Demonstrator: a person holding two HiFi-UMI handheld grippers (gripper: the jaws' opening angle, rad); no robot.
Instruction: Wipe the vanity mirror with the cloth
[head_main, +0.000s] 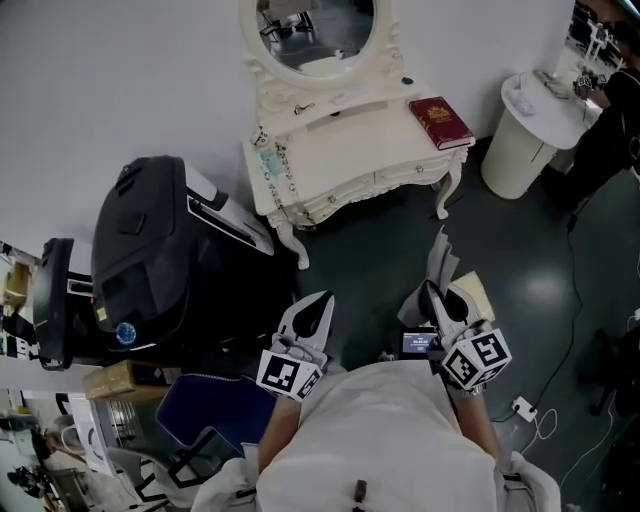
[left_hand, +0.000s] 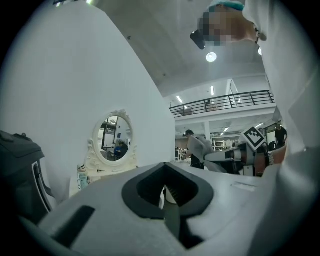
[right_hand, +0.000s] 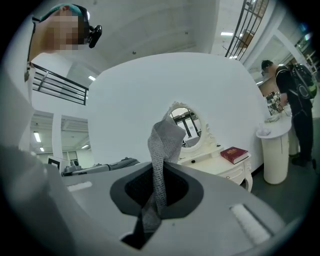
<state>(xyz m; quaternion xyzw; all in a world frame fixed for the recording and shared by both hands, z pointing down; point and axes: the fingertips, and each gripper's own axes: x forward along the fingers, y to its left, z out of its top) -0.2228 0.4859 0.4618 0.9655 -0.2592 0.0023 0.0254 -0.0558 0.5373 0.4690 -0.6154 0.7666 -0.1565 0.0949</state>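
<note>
- The right gripper (right_hand: 157, 187) is clamped on the grey cloth (right_hand: 162, 145). It pinches the cloth low down, so a loose fold stands up past the jaws, probably to leave a soft free end for the glass.
- The left gripper (left_hand: 167, 192) has its jaws together with nothing between them. It looks like a spare hand for now.
- In the head view both grippers sit close to the person's body, well apart from the oval mirror (head_main: 315, 35), so no wiping has begun.
- The mirror stands upright at the back of the cream dressing table (head_main: 340, 150), against the wall. The cloth would need lifting and carrying forward over the tabletop.
- A red book (head_main: 440, 122) lies on the table's right corner, clear of the mirror.
</note>
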